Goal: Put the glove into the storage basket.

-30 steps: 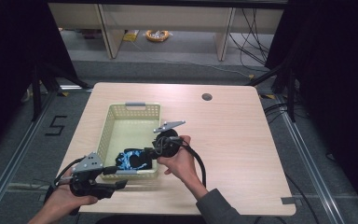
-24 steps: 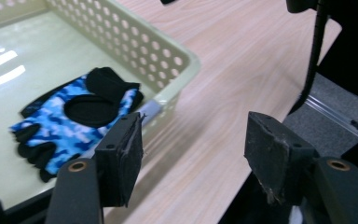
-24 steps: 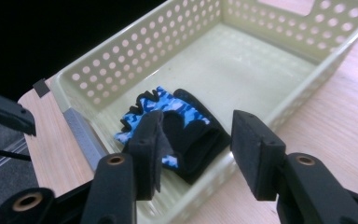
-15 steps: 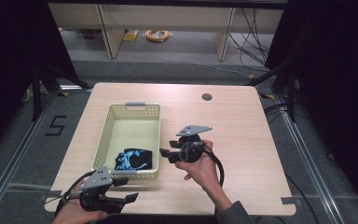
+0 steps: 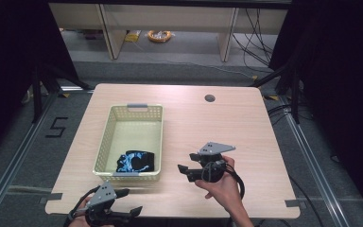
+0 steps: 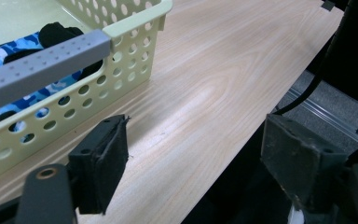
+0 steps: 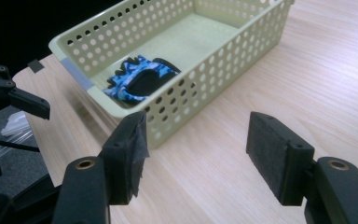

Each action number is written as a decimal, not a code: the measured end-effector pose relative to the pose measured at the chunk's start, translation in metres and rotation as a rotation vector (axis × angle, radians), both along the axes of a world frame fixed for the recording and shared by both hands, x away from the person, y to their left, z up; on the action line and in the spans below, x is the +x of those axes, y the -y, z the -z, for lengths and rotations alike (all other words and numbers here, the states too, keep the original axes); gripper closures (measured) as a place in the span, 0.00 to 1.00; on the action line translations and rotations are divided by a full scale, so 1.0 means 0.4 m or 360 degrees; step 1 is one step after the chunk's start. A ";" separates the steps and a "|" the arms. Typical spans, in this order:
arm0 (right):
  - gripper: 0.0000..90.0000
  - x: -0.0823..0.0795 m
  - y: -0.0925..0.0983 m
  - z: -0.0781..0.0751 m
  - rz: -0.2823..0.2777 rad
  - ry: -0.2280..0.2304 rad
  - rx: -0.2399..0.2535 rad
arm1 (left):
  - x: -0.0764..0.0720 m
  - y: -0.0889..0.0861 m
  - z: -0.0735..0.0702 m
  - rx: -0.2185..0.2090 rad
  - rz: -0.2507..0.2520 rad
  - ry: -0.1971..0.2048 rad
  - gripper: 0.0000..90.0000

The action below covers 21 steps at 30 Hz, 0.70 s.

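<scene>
Both grippers have pulled back from the basket (image 5: 157,138) since the earlier frame. Left gripper (image 5: 125,215) is at the tabletop's (image 5: 246,127) near edge, right gripper (image 5: 185,171) beside the basket; jaws just opening, wide, empty. Blue-black camo cloth (image 5: 136,161) lies bunched in the perforated pale-yellow plastic basket's near end.

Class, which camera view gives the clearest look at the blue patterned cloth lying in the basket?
The right gripper view: the blue patterned cloth lies unobstructed inside the basket. The left gripper view shows it partly hidden behind the basket's wall and grey handle; the high view shows it whole but small.
</scene>
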State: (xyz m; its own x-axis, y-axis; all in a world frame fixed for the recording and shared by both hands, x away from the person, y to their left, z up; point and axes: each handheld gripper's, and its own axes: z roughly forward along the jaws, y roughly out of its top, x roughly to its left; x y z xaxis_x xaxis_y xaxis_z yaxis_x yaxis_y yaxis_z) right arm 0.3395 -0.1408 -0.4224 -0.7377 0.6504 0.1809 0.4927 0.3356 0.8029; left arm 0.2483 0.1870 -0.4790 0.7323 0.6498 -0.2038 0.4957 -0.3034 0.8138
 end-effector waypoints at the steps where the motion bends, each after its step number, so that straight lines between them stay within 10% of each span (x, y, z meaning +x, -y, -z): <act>1: 0.43 -0.006 0.005 -0.001 0.0028 -0.0006 -0.0016 | -0.002 -0.001 0.001 -0.0006 -0.0016 0.0000 0.24; 21: 0.35 -0.089 0.120 0.098 0.0059 -0.0008 0.0117 | -0.006 -0.015 0.028 0.0092 -0.0042 0.0069 0.23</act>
State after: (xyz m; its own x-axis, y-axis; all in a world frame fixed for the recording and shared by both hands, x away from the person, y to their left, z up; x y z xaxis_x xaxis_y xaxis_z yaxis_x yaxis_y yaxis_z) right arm 0.3041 -0.1887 -0.4617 -0.7123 0.6623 0.2325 0.5076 0.2572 0.8223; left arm 0.2459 0.1929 -0.4900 0.7219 0.6789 -0.1340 0.4689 -0.3375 0.8163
